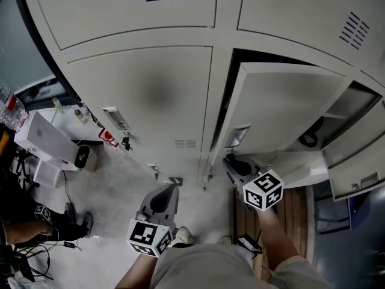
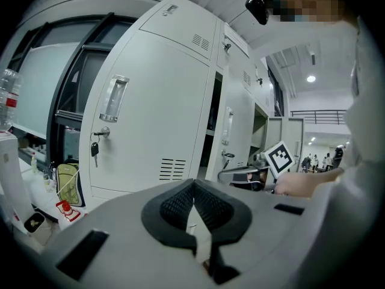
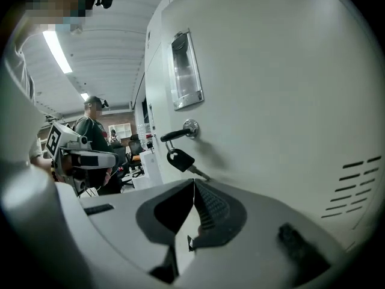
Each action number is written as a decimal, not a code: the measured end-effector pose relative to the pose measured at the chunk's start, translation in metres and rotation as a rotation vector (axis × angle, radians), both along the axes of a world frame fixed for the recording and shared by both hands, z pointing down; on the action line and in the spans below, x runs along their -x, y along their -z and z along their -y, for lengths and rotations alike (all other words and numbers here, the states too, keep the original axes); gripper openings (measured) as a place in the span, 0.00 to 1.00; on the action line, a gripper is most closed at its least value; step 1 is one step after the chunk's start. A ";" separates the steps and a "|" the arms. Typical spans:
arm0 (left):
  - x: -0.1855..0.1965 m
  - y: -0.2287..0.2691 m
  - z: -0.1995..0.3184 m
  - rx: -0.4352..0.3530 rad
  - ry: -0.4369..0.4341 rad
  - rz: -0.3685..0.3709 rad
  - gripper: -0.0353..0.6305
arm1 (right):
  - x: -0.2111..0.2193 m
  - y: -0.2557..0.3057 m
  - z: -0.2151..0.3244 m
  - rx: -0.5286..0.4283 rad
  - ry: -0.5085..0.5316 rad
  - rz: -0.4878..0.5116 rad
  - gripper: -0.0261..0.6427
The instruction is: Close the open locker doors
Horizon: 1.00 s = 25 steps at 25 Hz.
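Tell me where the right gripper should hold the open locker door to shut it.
Probably the recessed pull handle above the key, approached from the outer face of the open door, which the right gripper faces. The handle sits beside the free edge, giving leverage.

White box (image 1: 43, 136) near plastic bottle (image 1: 8, 111)

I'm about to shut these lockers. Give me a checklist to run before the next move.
1. Middle door closed: not ok, ajar.
2. Far-right door closed: not ok, open.
3. Right hand-held gripper at the middle door, jaws shut, empty: ok.
4. Key clear of those jaws: ok, hangs just above.
5. Left hand-held gripper out of the door's swing: ok, shut, empty.
6. Compartment free of obstructions: cannot tell.
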<state>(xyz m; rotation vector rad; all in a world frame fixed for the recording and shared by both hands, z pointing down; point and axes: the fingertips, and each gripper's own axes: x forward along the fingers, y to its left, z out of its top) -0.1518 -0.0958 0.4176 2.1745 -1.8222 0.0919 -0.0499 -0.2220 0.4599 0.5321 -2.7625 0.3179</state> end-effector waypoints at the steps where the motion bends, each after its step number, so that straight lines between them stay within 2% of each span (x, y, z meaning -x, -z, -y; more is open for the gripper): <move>1: 0.002 0.000 0.000 0.000 0.005 0.001 0.08 | 0.001 0.000 0.002 0.000 0.000 0.001 0.08; 25: 0.032 -0.006 -0.020 0.027 0.106 0.003 0.08 | 0.025 0.002 0.036 0.008 -0.001 0.019 0.08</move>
